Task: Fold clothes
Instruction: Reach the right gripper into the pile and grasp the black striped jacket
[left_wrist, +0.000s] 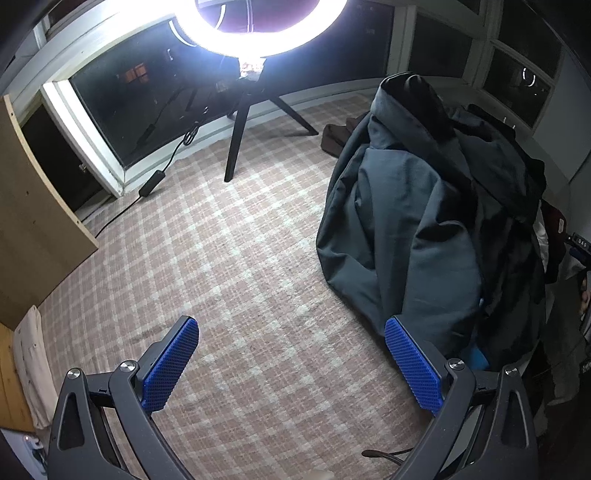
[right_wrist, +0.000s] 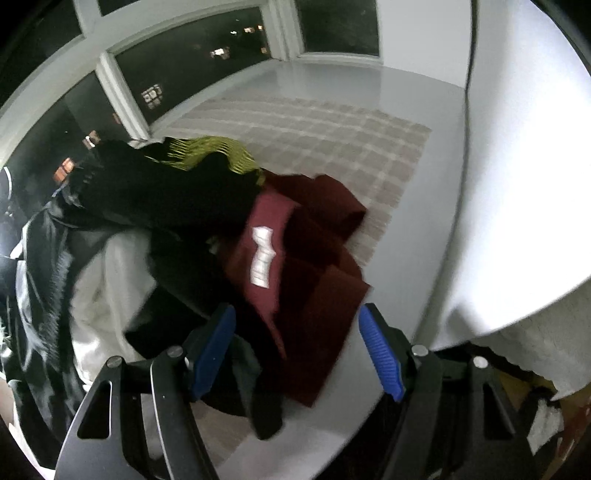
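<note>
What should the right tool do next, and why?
Probably lower the open right tool onto the dark red garment with a white logo and close. It lies on top of the pile, directly ahead, and neither tool holds anything.

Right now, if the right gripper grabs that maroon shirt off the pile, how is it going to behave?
Probably floppy: the maroon shirt already lies in soft folds and would drape from a single pinch. It looks thin, so likely light. Dark clothes overlap its left edge, so it may drag them along. The right gripper is open just short of it.
</note>
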